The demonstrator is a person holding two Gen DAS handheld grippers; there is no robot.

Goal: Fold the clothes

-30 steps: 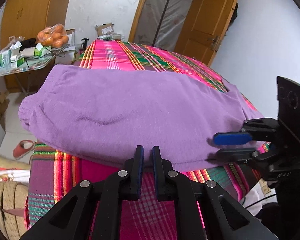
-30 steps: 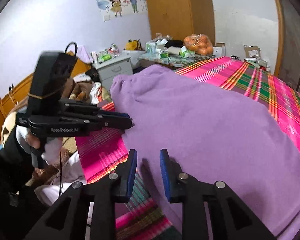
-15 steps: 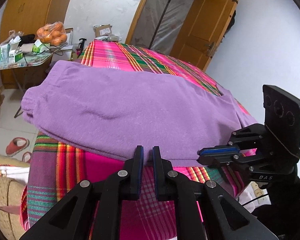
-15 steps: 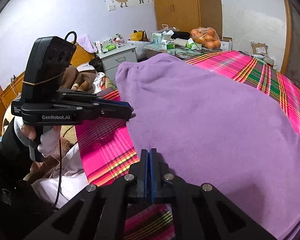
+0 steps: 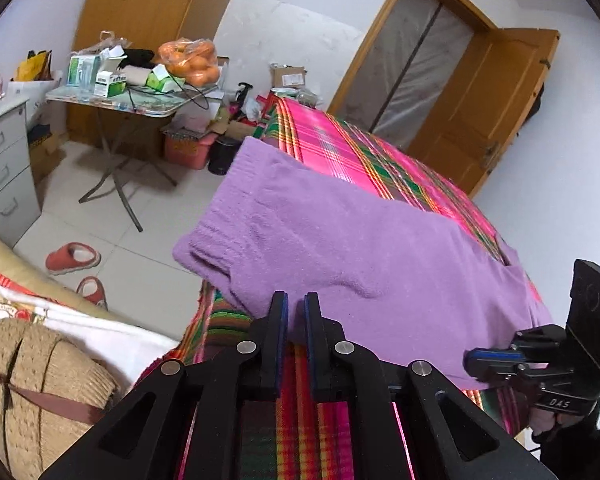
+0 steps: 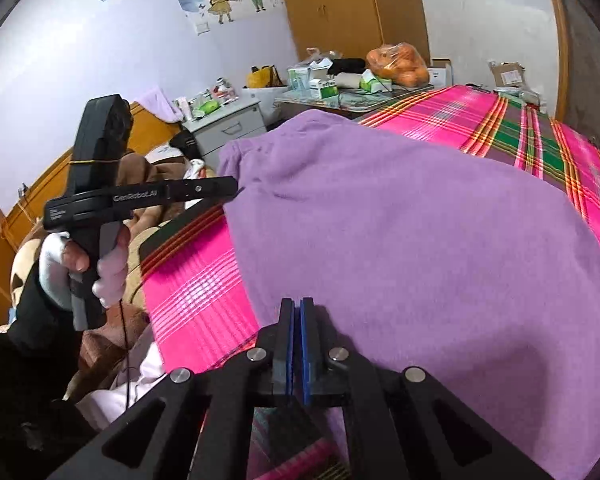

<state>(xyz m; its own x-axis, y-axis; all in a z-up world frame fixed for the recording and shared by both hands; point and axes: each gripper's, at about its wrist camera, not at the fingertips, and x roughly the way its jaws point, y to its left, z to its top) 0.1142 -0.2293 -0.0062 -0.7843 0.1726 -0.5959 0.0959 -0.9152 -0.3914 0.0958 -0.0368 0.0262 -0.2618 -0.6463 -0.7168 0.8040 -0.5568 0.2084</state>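
The right claw [image 6: 296, 312] is clenching on the near hem of the purple garment [image 6: 400, 240], which is lying flat across the pink plaid bed [image 6: 500, 124]. The left claw [image 5: 294, 312], nearly closed, is sitting at the garment's other near edge; whether it is pinching the fabric is unclear. Farther off, a folding tabletop [image 5: 120, 102] is carrying boxes and a bag of oranges [image 5: 190, 62]

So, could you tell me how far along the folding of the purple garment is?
Early. Done: the purple garment lies spread flat on the plaid bedcover. In hand: both grippers are closed on its near edge, the left gripper and the right gripper. Left: no fold shows yet, so all the folding remains.
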